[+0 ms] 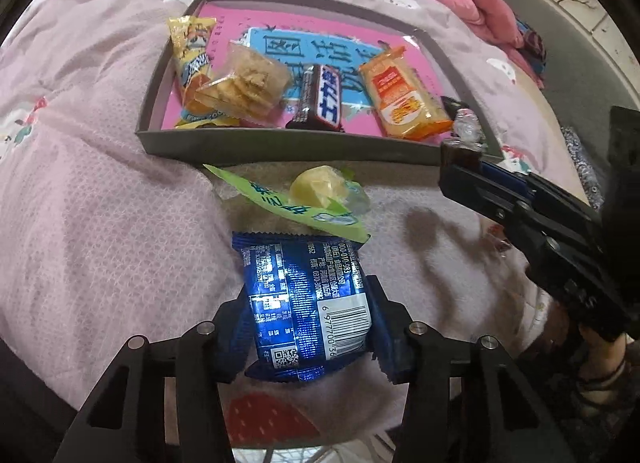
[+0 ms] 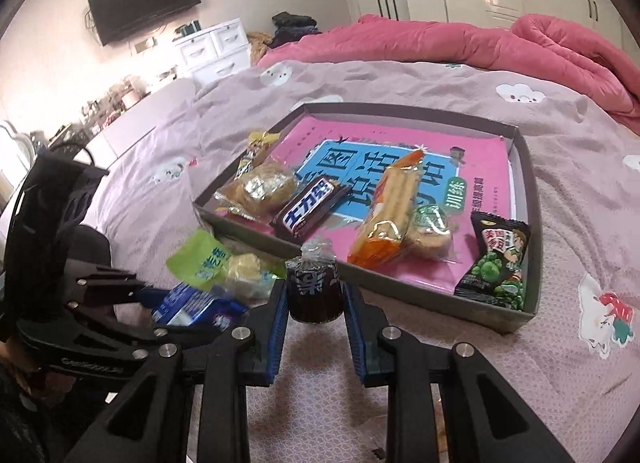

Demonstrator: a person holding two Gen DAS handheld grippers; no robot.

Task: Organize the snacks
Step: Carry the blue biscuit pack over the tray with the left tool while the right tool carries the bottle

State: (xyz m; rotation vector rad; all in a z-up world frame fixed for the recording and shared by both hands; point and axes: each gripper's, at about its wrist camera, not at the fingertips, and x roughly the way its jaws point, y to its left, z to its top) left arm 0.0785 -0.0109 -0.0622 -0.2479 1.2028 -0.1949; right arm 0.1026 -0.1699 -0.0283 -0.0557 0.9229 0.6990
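Left gripper: lower centre of the left wrist view; jaws closed on the blue snack packet, pads pressing both its sides.
Blue snack packet: barcode side up, on the bedspread, below the tray in frame.
Green-wrapped snack: centre of the left wrist view, on the bedspread between the blue packet and the tray's near wall; one corner overlaps the blue packet's top edge.
Tray: grey, shallow, upper centre of frame, resting on the bed; a pink book lies flat inside.
Tray contents, left to right (left wrist view): yellow packet, clear bag of biscuits lying over it, dark chocolate bar, orange cracker packet.
Further contents (right wrist view): small round green-labelled snack touching the orange packet; black pea packet at the tray's lower right corner.
Right gripper: lower centre of the right wrist view; jaws clamped on a small dark jelly cup, upright, twisted clear wrap on top.
Jelly cup position: in front of the tray's near wall; contact with the bed cannot be told.
Pink quilt: bunched, upper right of frame.
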